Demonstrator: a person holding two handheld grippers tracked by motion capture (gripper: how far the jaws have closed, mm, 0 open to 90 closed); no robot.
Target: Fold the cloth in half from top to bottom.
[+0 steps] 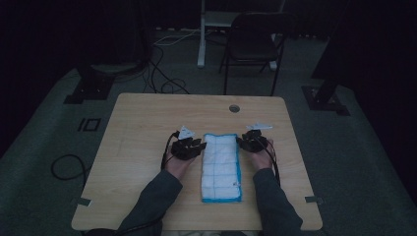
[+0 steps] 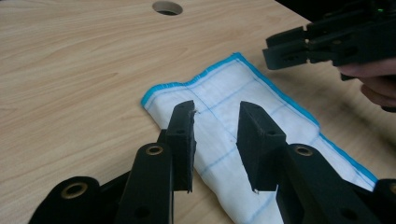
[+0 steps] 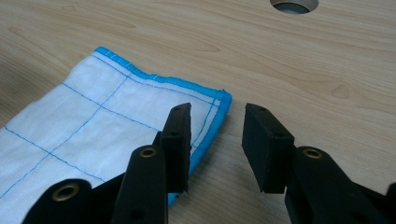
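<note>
while the folded white cloth (image 1: 222, 167) lies flat near the middle of the wooden table (image 1: 142, 128), a long strip with a blue hem running away from the person, both tools sit at its far end, one on each side. the left gripper (image 1: 195, 145) rests at the cloth's far left corner, and in the left gripper view its jaws stand apart over the cloth (image 2: 243, 116) with nothing pinched between them. the right gripper (image 1: 244, 139) mirrors it at the cloth's far right corner; in its own view the jaws are parted about as far, one finger (image 3: 180, 140) above the blue hem, the other over bare wood just beyond the cloth (image 3: 93, 121), gripping nothing. that paired placement reads, as a judgement, like a set-up to take both far corners at once, perhaps to fold the strip back toward the person or to lift it, since the corners give the cleanest hold on a thin layered fabric.

around the cloth there is little to interfere: a round cable hole (image 1: 234, 108) lies in the table beyond the cloth's far end, well apart from it. past the table's far edge stand a dark folding chair (image 1: 253, 46) and loose cables on the floor (image 1: 162, 73), out of reach of the work. the only likely hindrance is the cloth itself, lying so flat that a jaw may slide over the hem rather than under it.
</note>
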